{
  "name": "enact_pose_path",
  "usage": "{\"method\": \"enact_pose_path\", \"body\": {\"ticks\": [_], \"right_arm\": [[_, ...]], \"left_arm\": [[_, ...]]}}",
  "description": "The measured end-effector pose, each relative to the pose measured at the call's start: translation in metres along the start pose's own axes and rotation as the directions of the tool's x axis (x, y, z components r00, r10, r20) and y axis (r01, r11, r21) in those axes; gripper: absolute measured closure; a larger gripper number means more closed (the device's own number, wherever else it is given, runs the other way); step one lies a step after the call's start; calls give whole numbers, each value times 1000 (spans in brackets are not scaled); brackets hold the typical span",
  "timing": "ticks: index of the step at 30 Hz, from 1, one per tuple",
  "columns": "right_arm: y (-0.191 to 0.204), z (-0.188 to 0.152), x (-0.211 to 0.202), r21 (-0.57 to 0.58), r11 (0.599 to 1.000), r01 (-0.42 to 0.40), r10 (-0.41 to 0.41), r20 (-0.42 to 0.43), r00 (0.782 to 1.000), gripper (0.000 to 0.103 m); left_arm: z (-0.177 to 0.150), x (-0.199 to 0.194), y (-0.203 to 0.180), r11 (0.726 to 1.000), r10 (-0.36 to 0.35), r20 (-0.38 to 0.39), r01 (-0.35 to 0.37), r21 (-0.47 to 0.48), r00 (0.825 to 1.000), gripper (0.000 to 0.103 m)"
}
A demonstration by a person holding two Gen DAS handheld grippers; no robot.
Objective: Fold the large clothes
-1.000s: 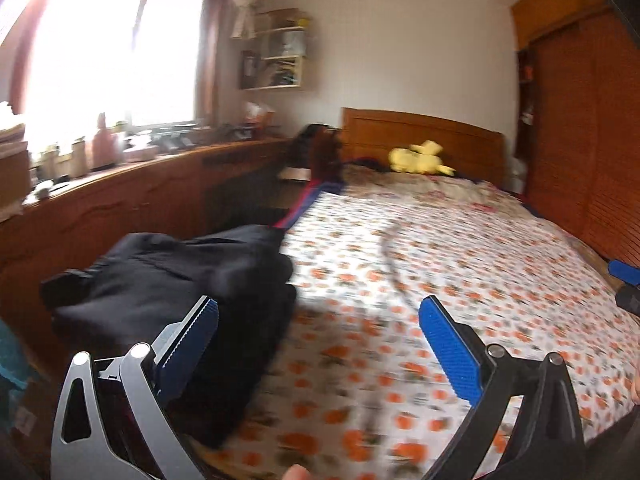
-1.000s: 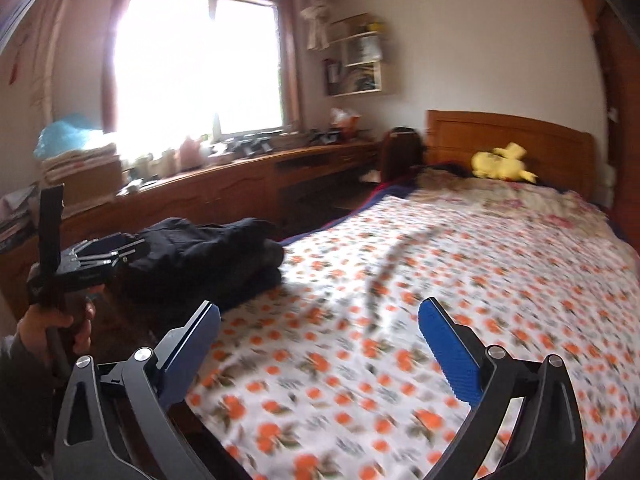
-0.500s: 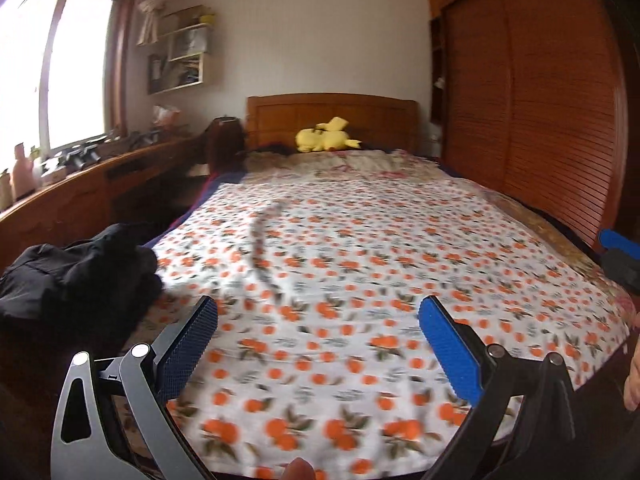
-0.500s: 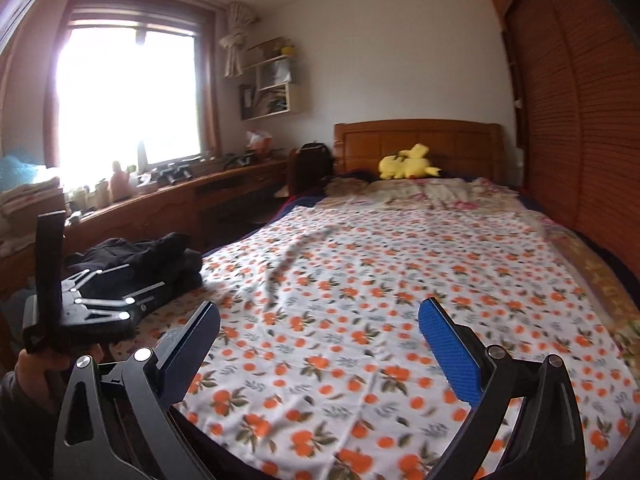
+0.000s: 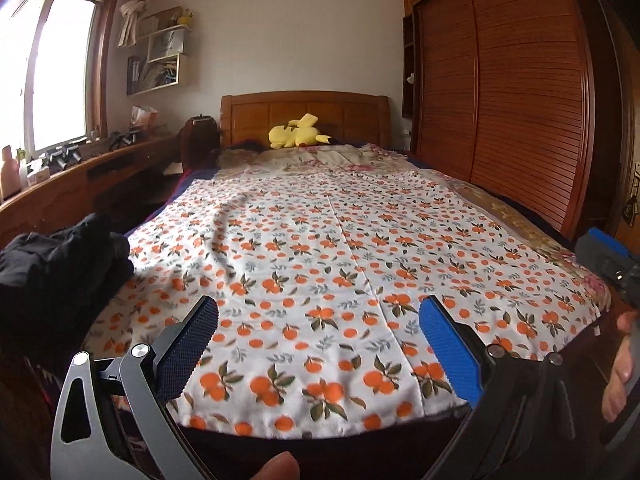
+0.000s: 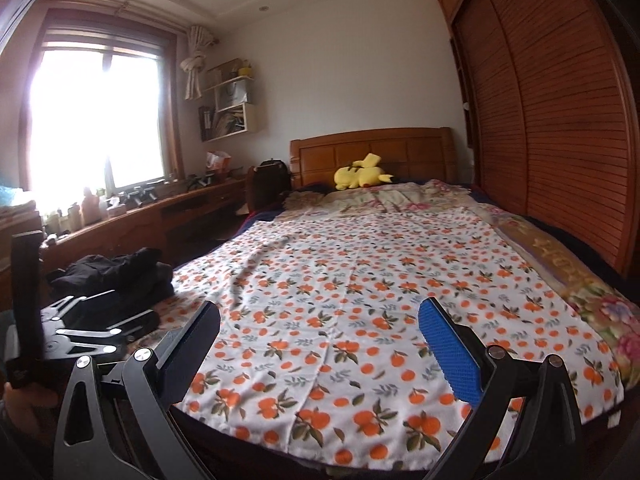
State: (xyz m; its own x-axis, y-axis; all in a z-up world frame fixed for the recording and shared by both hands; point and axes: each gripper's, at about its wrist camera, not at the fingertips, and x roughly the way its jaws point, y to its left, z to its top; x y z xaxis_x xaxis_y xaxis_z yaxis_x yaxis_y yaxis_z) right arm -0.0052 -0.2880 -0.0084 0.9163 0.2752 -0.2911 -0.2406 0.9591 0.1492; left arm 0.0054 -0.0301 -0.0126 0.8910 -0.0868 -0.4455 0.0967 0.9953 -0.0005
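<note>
Your big bed [image 5: 344,248] wears a sheet [image 6: 360,288] with little oranges on it. The black clothes [image 5: 60,268] sit in a heap at its left edge. Your left tongs [image 5: 320,344] and right tongs [image 6: 320,340] both gape wide over the sheet, holding nothing. A yellow toy [image 6: 362,174] lies by the headboard.

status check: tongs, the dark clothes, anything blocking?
Left tongs and right tongs open, empty, above the bed's foot edge. Dark clothes heaped at the bed's left edge, untouched. Orange-print sheet spread flat, nothing blocking.
</note>
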Motion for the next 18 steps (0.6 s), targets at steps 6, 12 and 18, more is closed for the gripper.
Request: {"method": "enact_pose_path", "body": {"ticks": [6, 12, 18], "right_arm": [[-1, -15, 2, 17, 1000, 12, -12, -18, 1000, 7], [1, -15, 4, 17, 1000, 10, -9, -18, 1000, 7], [3, -15, 4, 9, 1000, 12, -12, -16, 1000, 7]], "left_arm": [[-8, -7, 7, 1000, 17, -11, -17, -11, 1000, 2], [-7, -9, 11, 1000, 13, -3, -13, -14, 1000, 2], [-6, -9, 10, 1000, 9, 0, -9, -14, 1000, 2]]}}
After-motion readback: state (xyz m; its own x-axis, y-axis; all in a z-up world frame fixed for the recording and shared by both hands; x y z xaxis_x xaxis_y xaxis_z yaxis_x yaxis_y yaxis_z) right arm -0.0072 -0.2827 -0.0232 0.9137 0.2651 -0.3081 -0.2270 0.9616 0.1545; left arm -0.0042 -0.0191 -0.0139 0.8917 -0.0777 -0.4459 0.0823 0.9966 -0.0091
